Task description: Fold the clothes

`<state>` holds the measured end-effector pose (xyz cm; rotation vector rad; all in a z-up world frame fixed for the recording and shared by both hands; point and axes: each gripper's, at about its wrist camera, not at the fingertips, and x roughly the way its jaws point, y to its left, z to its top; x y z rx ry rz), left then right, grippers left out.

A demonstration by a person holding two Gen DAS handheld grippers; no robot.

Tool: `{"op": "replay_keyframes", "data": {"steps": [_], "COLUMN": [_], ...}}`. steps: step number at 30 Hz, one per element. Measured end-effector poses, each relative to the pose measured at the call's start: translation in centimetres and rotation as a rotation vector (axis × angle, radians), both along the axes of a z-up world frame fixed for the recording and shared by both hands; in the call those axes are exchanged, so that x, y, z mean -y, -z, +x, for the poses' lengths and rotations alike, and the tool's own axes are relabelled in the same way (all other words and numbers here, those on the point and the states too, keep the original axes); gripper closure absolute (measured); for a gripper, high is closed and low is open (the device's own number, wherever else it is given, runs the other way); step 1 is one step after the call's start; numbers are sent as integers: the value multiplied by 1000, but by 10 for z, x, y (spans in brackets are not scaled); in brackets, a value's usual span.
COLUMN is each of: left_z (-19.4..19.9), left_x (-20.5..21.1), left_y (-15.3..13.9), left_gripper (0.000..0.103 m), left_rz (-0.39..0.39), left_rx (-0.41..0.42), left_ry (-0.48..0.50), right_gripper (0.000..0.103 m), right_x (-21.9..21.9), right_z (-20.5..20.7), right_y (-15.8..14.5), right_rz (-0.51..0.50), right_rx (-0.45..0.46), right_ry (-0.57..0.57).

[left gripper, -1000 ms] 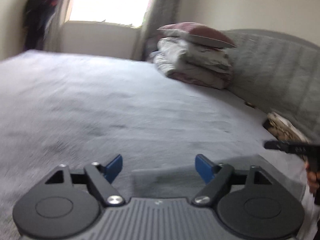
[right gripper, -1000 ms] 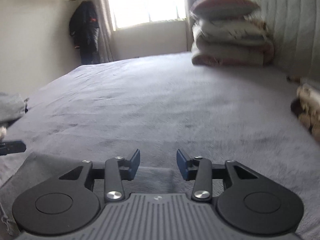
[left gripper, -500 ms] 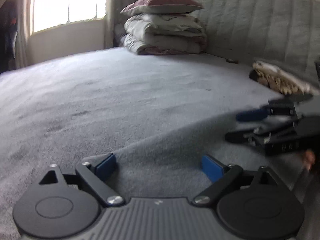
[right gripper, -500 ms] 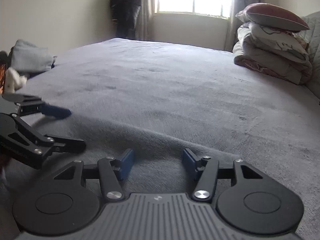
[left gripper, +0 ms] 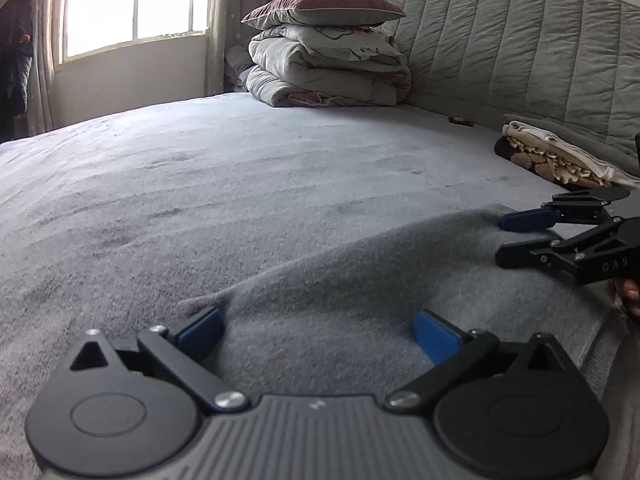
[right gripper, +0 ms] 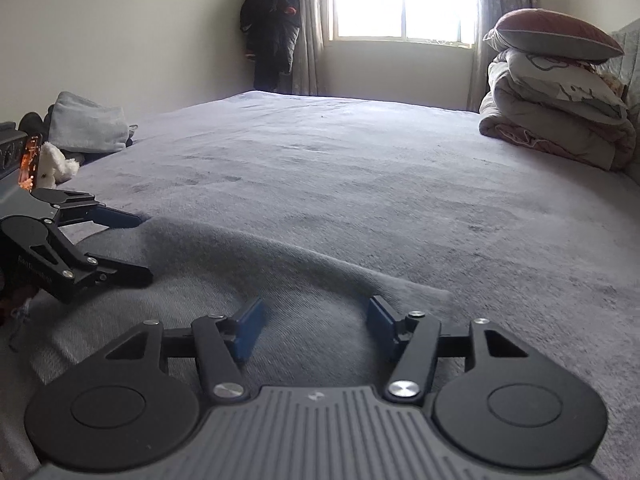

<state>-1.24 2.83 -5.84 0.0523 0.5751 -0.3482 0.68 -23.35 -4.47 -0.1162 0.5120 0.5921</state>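
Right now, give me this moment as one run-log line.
task: fold clothes | left gripper: jaws open over grey garment | right gripper: jaws open over same garment | garment flat on bed, not gripped

Both tongs, left (left gripper: 318,330) and right (right gripper: 314,330), share black linkages, silver screws, blue pads (left gripper: 434,336) and ribbed grey bodies.

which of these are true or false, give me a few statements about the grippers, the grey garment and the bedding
1. Both grippers are open. True: the left gripper and right gripper each show a wide gap.
2. The left gripper has lifted the grey garment clear of the bed. False: it lies flat on the bed.
3. A pillow tops the folded bedding. True.
4. The bedding stack sits on the floor. False: it rests on the bed by the headboard.
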Motion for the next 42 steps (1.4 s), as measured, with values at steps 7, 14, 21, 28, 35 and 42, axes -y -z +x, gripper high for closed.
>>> {"op": "replay_keyframes", "data": {"steps": [7, 14, 21, 28, 35, 42], "left_z": [-6, -11, -14, -13, 1, 6], "left_x": [-11, -20, -33, -57, -98, -98], "left_y": [1, 2, 3, 1, 9, 18], "left_gripper": [0, 0, 0, 0, 5, 8], "left_rz": [-20, -34, -89, -223, -546, -598], "left_rx": [-22, -47, -100, -186, -273, -228], "left_ry": [19, 20, 27, 31, -32, -61], "right_gripper": [41, 28, 23, 21, 21, 29], "right_x": [23, 42, 58, 60, 69, 76], "right_z": [-8, -11, -8, -4, 17, 40], "right_y": [1, 3, 6, 2, 5, 10], "right_rz": [43, 53, 76, 67, 184, 306], "right_rx": [-20, -66, -156, -218, -321, -379], "right_ry": [-25, -24, -6, -9, 12, 57]}}
